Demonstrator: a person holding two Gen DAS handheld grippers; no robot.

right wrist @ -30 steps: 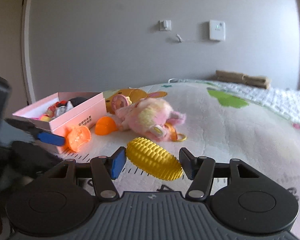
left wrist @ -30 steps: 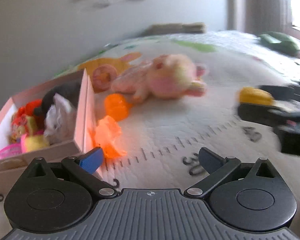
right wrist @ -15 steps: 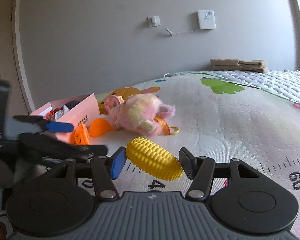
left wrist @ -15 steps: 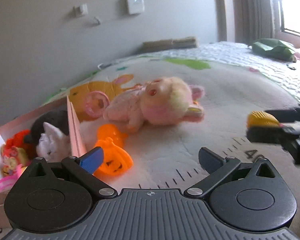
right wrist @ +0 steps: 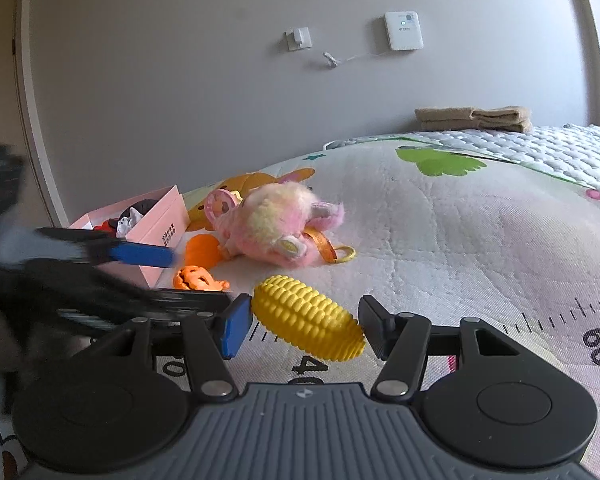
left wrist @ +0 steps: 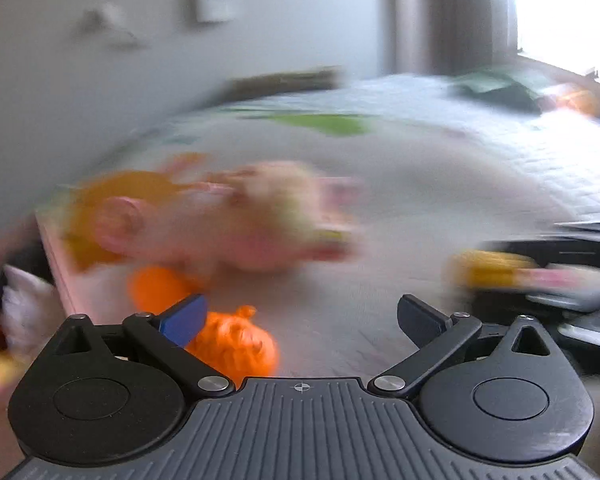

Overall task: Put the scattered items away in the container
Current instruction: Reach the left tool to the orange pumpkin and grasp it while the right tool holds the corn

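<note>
Gripping yellow corn toy (right wrist: pixel 308 328), right tool (right wrist: pixel 305 330), pink box (right wrist: pixel 162 229) nearby

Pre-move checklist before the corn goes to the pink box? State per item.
1. Yellow corn toy sits between the right gripper fingers: ok.
2. Pads pressing firmly on the corn: cannot tell; both look to be at its ends.
3. Pink box open-topped with room left: ok, though toys already lie inside.
4. Route to the box clear: not ok; the left gripper crosses in front of the box.
5. Left gripper empty: ok, jaws wide, nothing between them.
6. Left wrist view usable: not ok, badly motion-blurred.
</note>
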